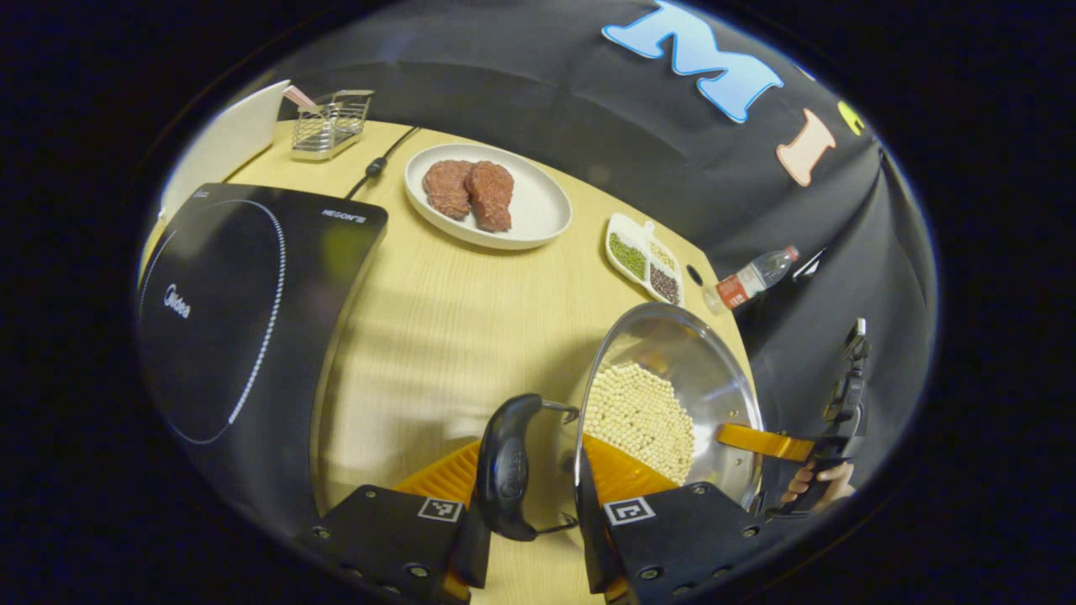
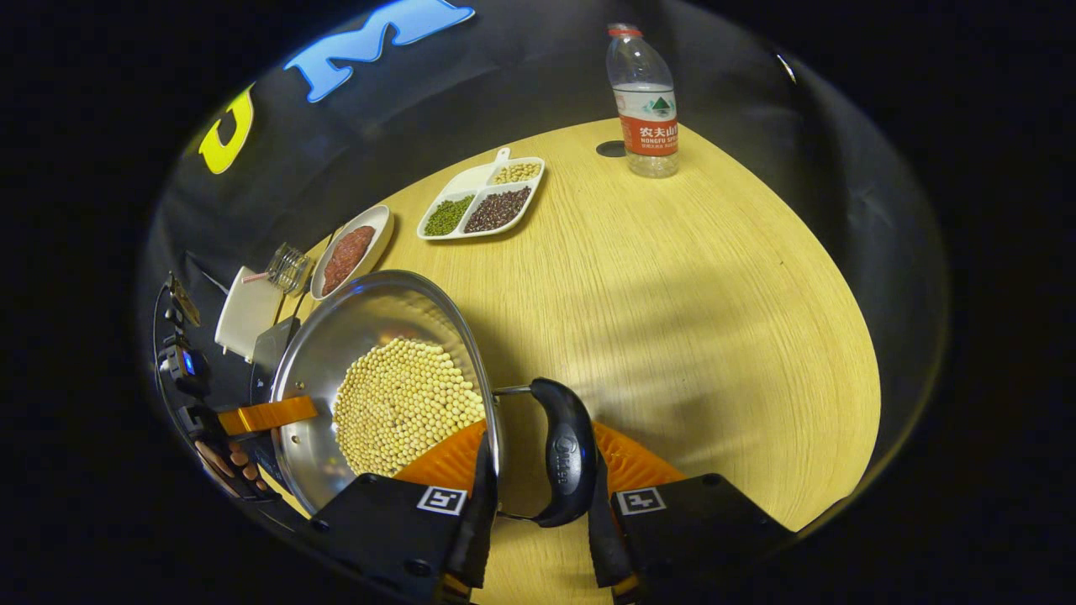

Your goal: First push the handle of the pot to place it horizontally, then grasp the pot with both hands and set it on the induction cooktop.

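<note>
From my remote station I judge this a staged kitchen set inside a recording booth, not a lived-in home. Evidence: a pale wooden table [image 2: 689, 319] backed all round by black cloth [image 1: 588, 92]. On the table I note an induction cooktop [image 1: 244, 311] with its cable, a plate of raw meat [image 1: 487, 197], a divided dish of beans [image 2: 481, 202], a wire rack [image 1: 329, 124], a water bottle [image 2: 643, 101], and a steel pot [image 2: 378, 378] holding pale beans.
</note>
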